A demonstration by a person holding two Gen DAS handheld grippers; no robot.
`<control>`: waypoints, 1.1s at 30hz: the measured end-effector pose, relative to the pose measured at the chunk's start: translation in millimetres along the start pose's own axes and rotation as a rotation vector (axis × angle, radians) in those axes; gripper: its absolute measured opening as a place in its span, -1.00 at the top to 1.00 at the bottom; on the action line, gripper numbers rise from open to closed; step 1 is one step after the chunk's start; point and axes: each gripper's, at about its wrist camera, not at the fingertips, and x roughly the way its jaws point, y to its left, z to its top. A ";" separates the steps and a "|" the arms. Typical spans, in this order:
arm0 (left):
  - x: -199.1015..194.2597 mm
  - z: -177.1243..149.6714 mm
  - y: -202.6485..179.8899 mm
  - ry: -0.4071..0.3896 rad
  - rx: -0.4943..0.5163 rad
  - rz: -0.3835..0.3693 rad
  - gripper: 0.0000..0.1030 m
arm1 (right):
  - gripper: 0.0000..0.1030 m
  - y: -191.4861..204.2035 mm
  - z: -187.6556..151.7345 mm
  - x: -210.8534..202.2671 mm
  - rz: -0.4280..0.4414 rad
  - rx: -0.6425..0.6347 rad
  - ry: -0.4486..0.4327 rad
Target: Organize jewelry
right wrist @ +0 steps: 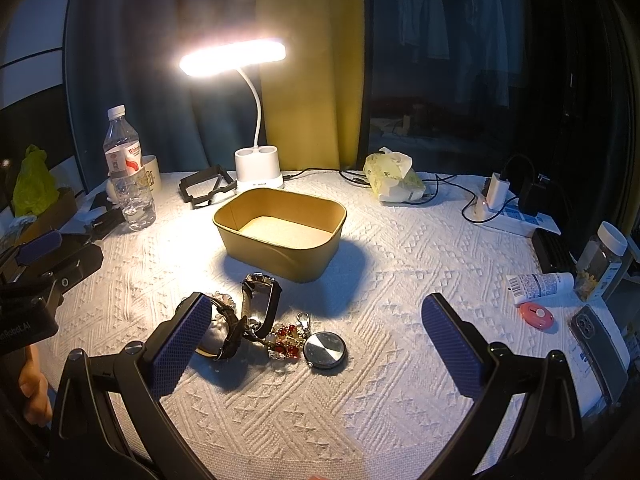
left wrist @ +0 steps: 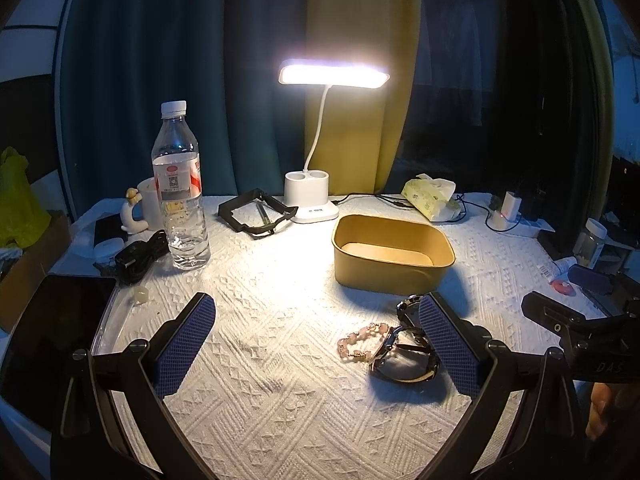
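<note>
Left gripper: the left gripper (left wrist: 316, 344) is hovering low over the table (left wrist: 280, 420), its fingers spread wide and holding nothing; the right-hand finger is hiding part of the jewelry pile.
Right gripper: the right gripper (right wrist: 316, 344) is also standing wide open and empty, with the pile lying just inside its left-hand finger.
Jewelry: a pink bead bracelet (left wrist: 362, 342), a watch with a dark strap (right wrist: 260, 304), a second watch (left wrist: 404, 364), a red bead charm (right wrist: 286, 340) and a round metal disc (right wrist: 325, 350) are lying together in one heap, touching and partly overlapping each other.
Box: an open yellow box (right wrist: 280, 258) is waiting empty just behind the heap, in the brightest light of the lamp (right wrist: 234, 58); I am judging that it is standing there to receive the pieces.
Why both are open: both grippers seem to be preparing for a first pick, because nothing is inside the box yet.
Difficulty: the straps and beads are crossing each other, so lifting one piece is probably dragging a neighbour with it.
Surroundings: a water bottle (left wrist: 180, 196) and a tissue pack (right wrist: 394, 180) are standing well apart from the heap, so they are not disturbing the work.
</note>
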 end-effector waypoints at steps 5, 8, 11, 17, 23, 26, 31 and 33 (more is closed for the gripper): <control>0.8 -0.5 -0.8 0.002 -0.003 -0.003 -1.00 | -1.00 0.4 0.6 1.3 0.000 0.000 0.004; 0.8 -1.4 1.7 0.003 -0.004 -0.013 -1.00 | -1.00 0.1 0.7 1.7 -0.002 0.001 0.004; 1.7 -2.4 1.7 0.006 -0.003 -0.016 -1.00 | -1.00 -0.3 -0.1 2.6 -0.003 0.000 0.003; 1.3 -7.4 1.9 -0.041 -0.002 -0.062 -1.00 | -1.00 -0.8 -1.3 3.9 -0.004 0.000 0.003; 5.2 -11.5 -2.3 -0.024 0.072 -0.065 -1.00 | -1.00 -16.8 -2.2 7.7 -0.014 0.010 0.004; 12.6 -17.1 1.7 0.020 0.054 -0.075 -1.00 | -1.00 -29.1 -4.5 11.5 -0.016 0.024 0.012; 28.6 -24.7 4.5 0.098 0.034 -0.108 -1.00 | -1.00 -43.0 -9.2 25.3 -0.005 0.041 0.058; 36.4 -26.6 1.7 0.123 0.056 -0.110 -1.00 | -0.95 -44.4 -12.3 33.0 0.003 0.038 0.084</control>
